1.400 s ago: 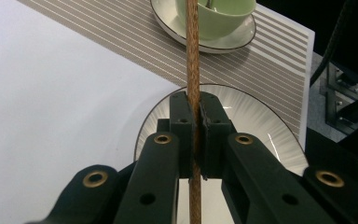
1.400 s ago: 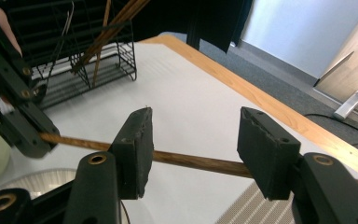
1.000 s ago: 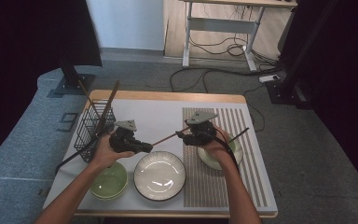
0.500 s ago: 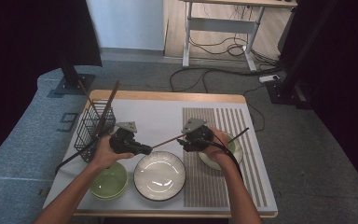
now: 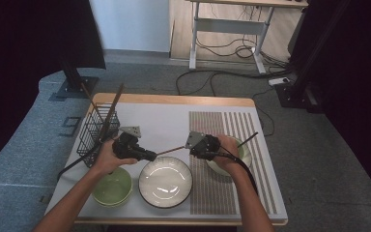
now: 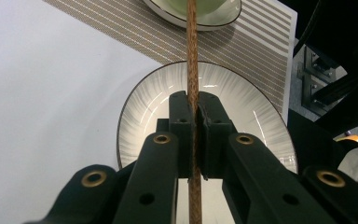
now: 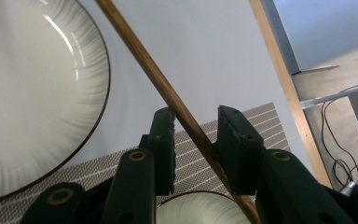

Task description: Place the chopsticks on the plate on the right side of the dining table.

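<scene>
Over the white plate (image 5: 165, 181), at table centre in the high view, the left gripper (image 5: 150, 155) holds one end of a brown chopstick (image 5: 170, 151); the stick runs level from there toward 3 o'clock, to the right gripper (image 5: 192, 143); in the left gripper view the jaws are pressed together on the chopstick (image 6: 192, 70), which passes straight up between them toward 12 o'clock, with the white plate (image 6: 144, 107) beneath; left gripper (image 6: 196, 105) state: clamped on the chopstick. In the right gripper view the same chopstick (image 7: 168, 91) crosses diagonally from 11 o'clock to 5 o'clock between the jaws of the right gripper (image 7: 195, 122); these jaws have just been closing; a gap is visible on each side of the stick near the tips, so the pads are not yet pressing there; lower down, by the right jaw, contact cannot be told.

At 9 o'clock on the table stands a black wire basket (image 5: 96, 129) with further sticks leaning in it; at 7 o'clock sits a green bowl (image 5: 111, 187); a pale bowl (image 5: 244, 153) lies on the striped mat (image 5: 232, 193) at 3 o'clock, under the right hand (image 5: 224, 150); a second chopstick (image 5: 248, 138) rests across that bowl.
</scene>
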The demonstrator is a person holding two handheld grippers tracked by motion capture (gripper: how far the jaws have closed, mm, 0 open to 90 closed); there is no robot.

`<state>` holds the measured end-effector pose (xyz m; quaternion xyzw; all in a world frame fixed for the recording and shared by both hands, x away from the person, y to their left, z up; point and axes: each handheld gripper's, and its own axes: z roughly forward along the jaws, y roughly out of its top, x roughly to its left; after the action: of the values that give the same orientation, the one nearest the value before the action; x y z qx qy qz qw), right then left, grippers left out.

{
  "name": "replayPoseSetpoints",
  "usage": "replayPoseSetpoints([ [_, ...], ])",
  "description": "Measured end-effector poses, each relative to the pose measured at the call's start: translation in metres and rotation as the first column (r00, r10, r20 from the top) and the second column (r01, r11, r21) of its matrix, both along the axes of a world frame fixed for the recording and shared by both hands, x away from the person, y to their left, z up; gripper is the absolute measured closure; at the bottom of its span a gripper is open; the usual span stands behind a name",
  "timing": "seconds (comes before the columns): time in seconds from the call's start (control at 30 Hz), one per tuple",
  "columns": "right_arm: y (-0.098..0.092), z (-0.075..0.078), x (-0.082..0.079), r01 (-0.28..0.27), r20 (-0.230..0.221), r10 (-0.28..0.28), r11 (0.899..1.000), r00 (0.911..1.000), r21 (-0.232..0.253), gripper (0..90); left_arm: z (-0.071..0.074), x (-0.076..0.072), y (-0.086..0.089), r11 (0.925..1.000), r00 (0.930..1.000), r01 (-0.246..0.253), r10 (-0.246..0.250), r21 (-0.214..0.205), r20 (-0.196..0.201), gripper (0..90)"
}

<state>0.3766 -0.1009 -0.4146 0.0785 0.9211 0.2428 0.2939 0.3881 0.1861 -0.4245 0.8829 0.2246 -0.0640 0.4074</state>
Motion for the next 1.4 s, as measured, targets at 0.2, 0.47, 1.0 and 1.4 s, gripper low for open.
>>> replayPoseSetpoints([
  [0.2,-0.005,-0.001,-0.008,-0.043,-0.057,0.044,0.999,0.9974,0.026,83.0,0.004,0.004,0.009,0.9939,0.9925,-0.109,0.110,-0.015,0.054,72.6],
  [0.47,-0.020,-0.003,-0.007,0.005,-0.125,0.012,0.990,0.9920,0.139,84.9,0.002,0.005,0.005,0.9833,0.9811,-0.178,0.180,-0.039,0.071,63.3],
  [1.0,-0.029,-0.012,-0.007,0.132,-0.238,-0.067,0.953,0.9691,0.273,84.5,0.006,-0.003,0.006,0.9695,0.9601,-0.232,0.241,-0.079,0.142,50.9],
  [1.4,-0.038,-0.015,-0.010,0.225,-0.311,-0.107,0.901,0.9443,0.370,84.4,0.012,-0.015,0.011,0.9623,0.9434,-0.249,0.266,-0.110,0.197,45.2],
])
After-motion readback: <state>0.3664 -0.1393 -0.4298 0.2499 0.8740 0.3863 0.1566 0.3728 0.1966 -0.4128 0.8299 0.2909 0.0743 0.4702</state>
